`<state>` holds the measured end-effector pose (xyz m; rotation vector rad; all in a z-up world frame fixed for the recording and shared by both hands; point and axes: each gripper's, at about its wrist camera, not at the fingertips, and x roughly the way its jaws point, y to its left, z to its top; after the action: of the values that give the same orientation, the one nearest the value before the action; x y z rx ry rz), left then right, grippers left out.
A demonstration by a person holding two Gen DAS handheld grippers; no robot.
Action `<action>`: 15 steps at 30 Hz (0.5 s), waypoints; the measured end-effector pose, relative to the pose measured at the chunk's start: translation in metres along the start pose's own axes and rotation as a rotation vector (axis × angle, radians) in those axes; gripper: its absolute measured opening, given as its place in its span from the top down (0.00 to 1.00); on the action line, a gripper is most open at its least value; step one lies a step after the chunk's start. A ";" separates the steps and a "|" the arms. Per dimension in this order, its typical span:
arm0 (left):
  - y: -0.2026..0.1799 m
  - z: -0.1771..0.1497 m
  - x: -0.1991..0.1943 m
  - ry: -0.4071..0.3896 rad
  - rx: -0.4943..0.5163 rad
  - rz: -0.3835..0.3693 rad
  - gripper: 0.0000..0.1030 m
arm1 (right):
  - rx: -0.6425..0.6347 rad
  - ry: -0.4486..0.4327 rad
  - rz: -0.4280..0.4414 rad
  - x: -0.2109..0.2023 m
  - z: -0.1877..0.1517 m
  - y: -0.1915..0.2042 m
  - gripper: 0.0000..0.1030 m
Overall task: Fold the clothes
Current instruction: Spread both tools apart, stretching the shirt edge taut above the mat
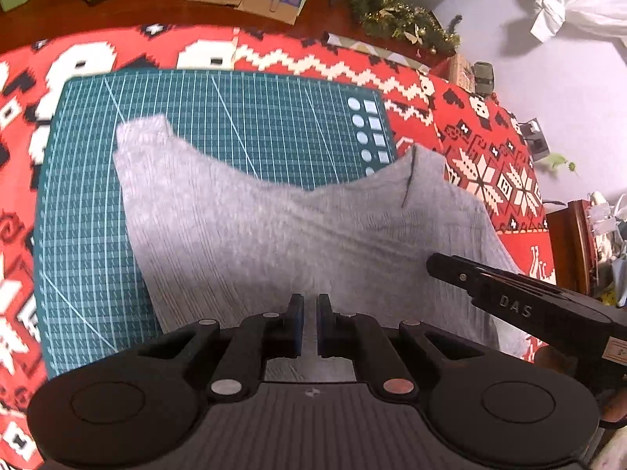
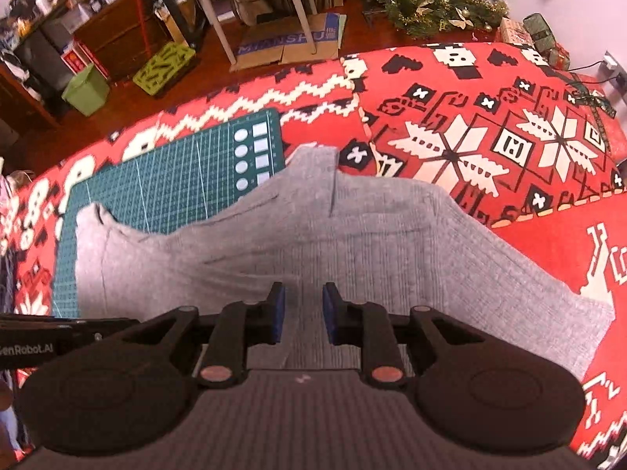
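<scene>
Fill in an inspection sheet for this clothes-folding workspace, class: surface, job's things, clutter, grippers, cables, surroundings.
Surface: red patterned blanket under a green cutting mat.
Job's things: grey garment spread partly on the mat, partly on the blanket.
Clutter: nothing seen on the mat besides the garment.
Grippers: left gripper jaws nearly closed; right gripper open over the garment.
Cables: one at the wall socket.
Surroundings: flattened cardboard, green bin, tinsel garland.
</scene>
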<state>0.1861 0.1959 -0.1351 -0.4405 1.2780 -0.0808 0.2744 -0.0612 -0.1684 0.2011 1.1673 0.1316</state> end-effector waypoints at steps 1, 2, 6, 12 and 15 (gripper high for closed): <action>0.001 0.003 -0.001 -0.005 0.005 0.006 0.96 | 0.002 0.000 0.004 0.001 0.001 0.000 0.78; 0.004 0.007 -0.001 -0.010 0.005 0.010 0.96 | 0.004 0.000 0.008 0.001 0.002 0.000 0.78; 0.016 0.021 -0.001 -0.028 -0.008 0.034 0.96 | 0.012 0.000 0.023 0.003 0.006 0.001 0.86; 0.034 0.033 0.000 -0.040 -0.024 0.050 0.96 | 0.025 0.001 0.034 0.005 0.010 0.001 0.97; 0.038 0.034 0.005 -0.029 -0.020 0.047 0.96 | 0.032 0.007 0.021 0.006 0.010 -0.001 0.98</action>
<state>0.2125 0.2386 -0.1460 -0.4277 1.2610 -0.0221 0.2859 -0.0621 -0.1700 0.2417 1.1746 0.1326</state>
